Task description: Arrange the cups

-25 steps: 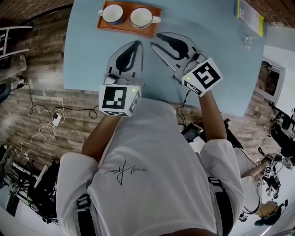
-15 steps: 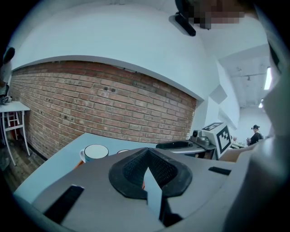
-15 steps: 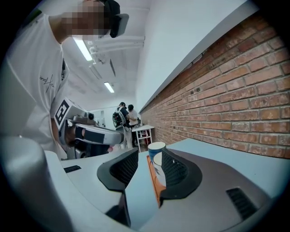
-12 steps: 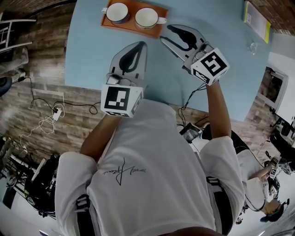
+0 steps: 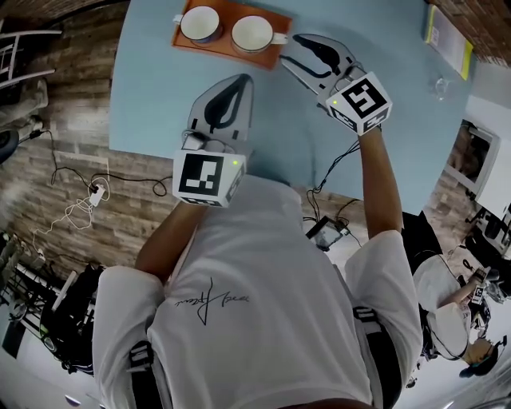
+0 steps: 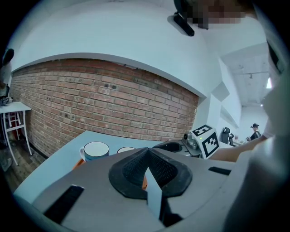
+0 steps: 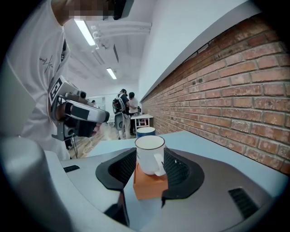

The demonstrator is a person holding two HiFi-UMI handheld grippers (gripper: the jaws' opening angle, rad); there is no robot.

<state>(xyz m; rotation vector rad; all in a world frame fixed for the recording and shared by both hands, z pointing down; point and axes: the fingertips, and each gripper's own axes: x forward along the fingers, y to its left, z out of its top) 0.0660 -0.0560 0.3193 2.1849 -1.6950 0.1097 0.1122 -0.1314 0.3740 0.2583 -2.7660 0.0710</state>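
Noting the task items first: the white cup (image 5: 251, 33) and the blue cup (image 5: 200, 24) stand upright, side by side but not touching, on the orange tray (image 5: 231, 53) at the far edge of the blue table (image 5: 160, 104). The white one is at the tray's right end with its handle pointing out towards the right gripper (image 5: 289, 49). Both look like glazed mugs, so probably rigid, of moderate weight, smooth and slippery under the pads, and liable to chip if tipped against each other or the tray. Both look empty. Best hold, as judged here, is across the body of the white cup just below the rim, one jaw on each side with the handle left free facing the gripper. Pinching the handle alone would let the cup swing. Right gripper: jaws spread wide and have just been opening. Its own view frames the white cup between them, but the pads are clear of it and nothing is held. Left gripper (image 5: 242, 80): jaws pressed together on nothing, hovering over the table well short of the tray. Compared with a second ago, the right gripper has come closer to the tray's right end, while the left gripper and both cups sit as they did.
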